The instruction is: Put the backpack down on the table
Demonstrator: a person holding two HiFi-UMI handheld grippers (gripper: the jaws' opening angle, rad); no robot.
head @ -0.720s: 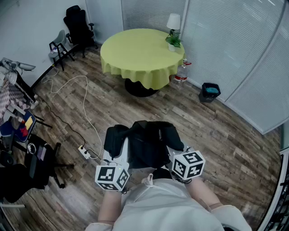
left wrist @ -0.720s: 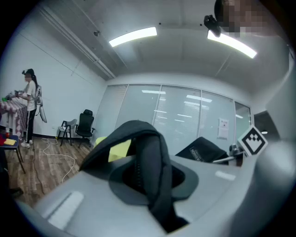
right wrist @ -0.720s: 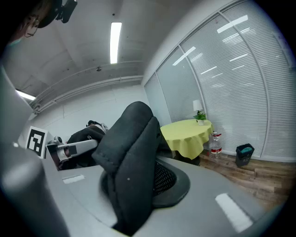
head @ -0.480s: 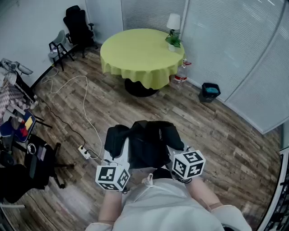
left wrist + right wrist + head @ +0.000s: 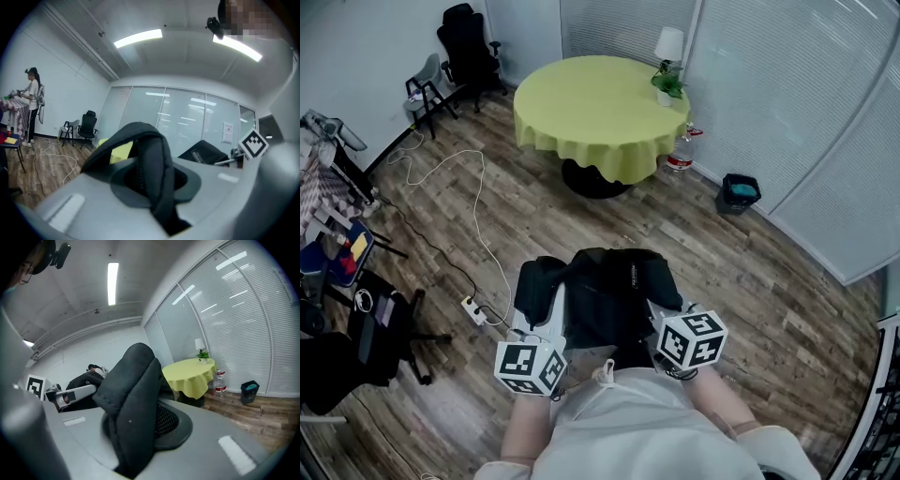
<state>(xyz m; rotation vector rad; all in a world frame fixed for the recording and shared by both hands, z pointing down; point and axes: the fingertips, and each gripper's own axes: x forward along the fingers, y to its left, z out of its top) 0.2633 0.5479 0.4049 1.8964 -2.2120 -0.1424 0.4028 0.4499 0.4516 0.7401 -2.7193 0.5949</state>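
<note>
Head view: the black backpack [image 5: 605, 300] hangs before the person's chest above the wood floor [image 5: 769, 281], well short of the yellow-clothed table [image 5: 591, 103], which has shifted slightly right in frame since half a second ago. The left gripper [image 5: 532, 361] stays clamped on a padded strap [image 5: 152, 159], apparently a shoulder strap. The right gripper [image 5: 686, 339] likewise pinches a second strap [image 5: 131, 408].

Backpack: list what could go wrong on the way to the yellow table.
1. The left gripper and right gripper are each shut only on a strap of the backpack; a strap might slip out.
2. The white cable and power strip lie on the floor left of the path: a possible trip.
3. The lamp and plant stand at the table's far edge; a swung bag could topple them.
</note>
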